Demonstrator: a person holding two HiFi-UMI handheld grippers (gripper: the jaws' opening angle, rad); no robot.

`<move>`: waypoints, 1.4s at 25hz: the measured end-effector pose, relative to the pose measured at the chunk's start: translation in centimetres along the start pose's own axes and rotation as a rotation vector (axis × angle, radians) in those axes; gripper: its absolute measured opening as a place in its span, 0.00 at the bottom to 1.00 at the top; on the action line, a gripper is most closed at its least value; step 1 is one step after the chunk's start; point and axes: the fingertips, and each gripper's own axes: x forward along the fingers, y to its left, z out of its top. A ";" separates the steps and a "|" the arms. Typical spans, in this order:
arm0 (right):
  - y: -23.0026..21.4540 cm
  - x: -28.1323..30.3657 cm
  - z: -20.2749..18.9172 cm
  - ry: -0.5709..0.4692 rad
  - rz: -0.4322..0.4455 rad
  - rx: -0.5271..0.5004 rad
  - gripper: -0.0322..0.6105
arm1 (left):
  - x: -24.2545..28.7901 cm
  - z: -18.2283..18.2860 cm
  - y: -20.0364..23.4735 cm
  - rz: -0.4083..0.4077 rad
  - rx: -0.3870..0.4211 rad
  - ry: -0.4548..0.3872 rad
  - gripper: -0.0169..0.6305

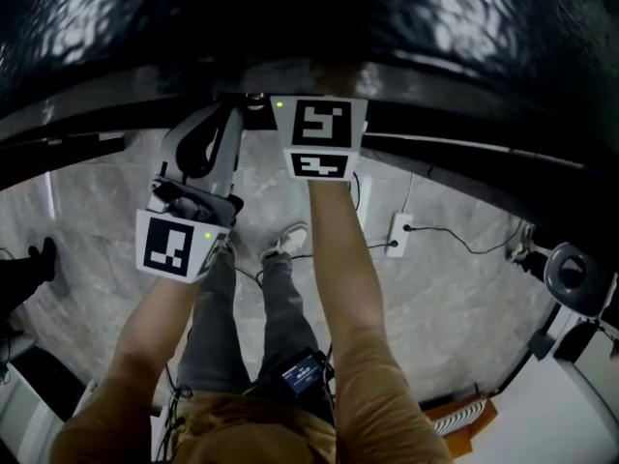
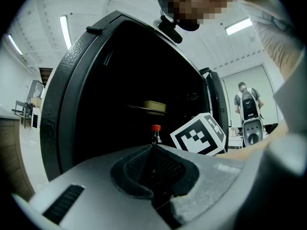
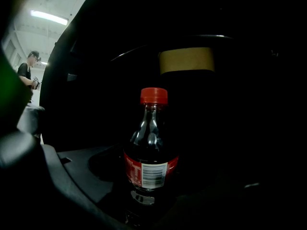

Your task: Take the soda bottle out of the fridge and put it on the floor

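Right gripper (image 3: 147,209): we keep its jaws spread, soda bottle (image 3: 149,147) at 12 o'clock, unpinched.
Left gripper (image 2: 152,150): pressed together, empty.
Risk: if we close off-centre, one jaw may tip it.

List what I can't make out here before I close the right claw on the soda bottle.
- Right gripper view: the base of the red-capped dark soda bottle and the jaw on the picture's right are lost in the dark inside the black fridge.
- Left gripper view: the grey left claw hides all but the bottle's cap.
- Head view: the fridge's top hides the bottle altogether.
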 end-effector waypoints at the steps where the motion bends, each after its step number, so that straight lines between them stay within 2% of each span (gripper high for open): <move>1: 0.0 -0.1 0.2 -0.005 -0.006 0.000 0.52 | 0.0 0.2 0.1 -0.006 0.006 0.000 0.03; 11: 2.5 -4.2 -1.2 -0.013 -0.070 -0.020 0.52 | -2.4 -0.8 -0.3 -0.096 0.010 -0.040 0.03; 17: 2.0 -7.0 -2.6 -0.024 -0.097 -0.025 0.52 | -1.8 -2.3 -2.3 -0.142 0.016 -0.059 0.03; 25: 3.6 -12.2 -4.2 -0.021 -0.110 -0.042 0.52 | -4.8 -3.5 -4.1 -0.175 0.021 -0.066 0.03; 35: 3.8 -13.4 -9.3 -0.051 -0.138 -0.013 0.52 | -5.5 -9.4 -4.1 -0.189 0.034 -0.020 0.03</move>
